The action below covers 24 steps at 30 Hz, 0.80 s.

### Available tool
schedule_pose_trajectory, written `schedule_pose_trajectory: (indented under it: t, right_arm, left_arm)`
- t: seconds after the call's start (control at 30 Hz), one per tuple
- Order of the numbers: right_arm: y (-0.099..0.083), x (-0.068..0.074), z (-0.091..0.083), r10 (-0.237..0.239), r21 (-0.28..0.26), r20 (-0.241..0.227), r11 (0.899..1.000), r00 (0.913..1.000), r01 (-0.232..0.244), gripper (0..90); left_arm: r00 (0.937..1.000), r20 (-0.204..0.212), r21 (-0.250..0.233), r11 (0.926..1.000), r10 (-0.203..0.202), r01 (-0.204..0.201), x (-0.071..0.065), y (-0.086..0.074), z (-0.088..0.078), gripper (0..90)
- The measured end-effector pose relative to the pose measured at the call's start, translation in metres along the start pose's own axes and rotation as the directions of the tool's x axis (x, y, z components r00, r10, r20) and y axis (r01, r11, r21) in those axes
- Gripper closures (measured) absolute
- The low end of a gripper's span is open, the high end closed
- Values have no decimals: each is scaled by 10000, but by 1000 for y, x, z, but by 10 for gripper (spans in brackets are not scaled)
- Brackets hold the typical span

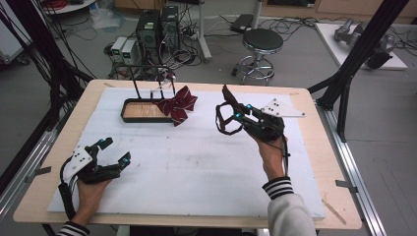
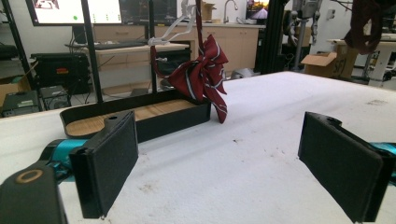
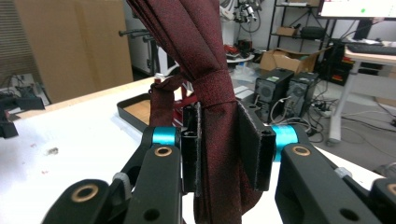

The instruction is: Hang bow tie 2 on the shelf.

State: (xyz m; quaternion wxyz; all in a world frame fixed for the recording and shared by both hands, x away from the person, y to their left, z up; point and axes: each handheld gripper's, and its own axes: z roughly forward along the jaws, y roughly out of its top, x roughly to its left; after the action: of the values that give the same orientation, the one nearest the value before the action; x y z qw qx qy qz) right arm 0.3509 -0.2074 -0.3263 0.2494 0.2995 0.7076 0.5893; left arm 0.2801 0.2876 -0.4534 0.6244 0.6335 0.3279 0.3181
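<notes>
The right gripper is pinching the dark red necktie; left gripper fingers wide. Best keep the tie high approaching the hanger stand.

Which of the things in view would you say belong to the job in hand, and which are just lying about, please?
In the job:
- dark red bow tie, clamped in the right gripper
- striped bow tie hanging on the black rack
- rack's wooden tray
- left gripper, open on the table

Lying about:
- stool
- computer towers
- floor cables
</notes>
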Motion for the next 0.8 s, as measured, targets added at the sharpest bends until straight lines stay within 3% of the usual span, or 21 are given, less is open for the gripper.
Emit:
schedule_pose_trajectory:
  t: [0.47,0.8]
  right_arm:
    - [30,23,53,15,-13,-402,10000,9992,-15,718]
    - [45,41,88,-234,85,-764,9997,9968,241,718]
  left_arm:
    - [10000,30,-27,10000,-78,78,1,0,0,125]
    - [9999,55,-38,9999,-134,134,1,0,1,125]
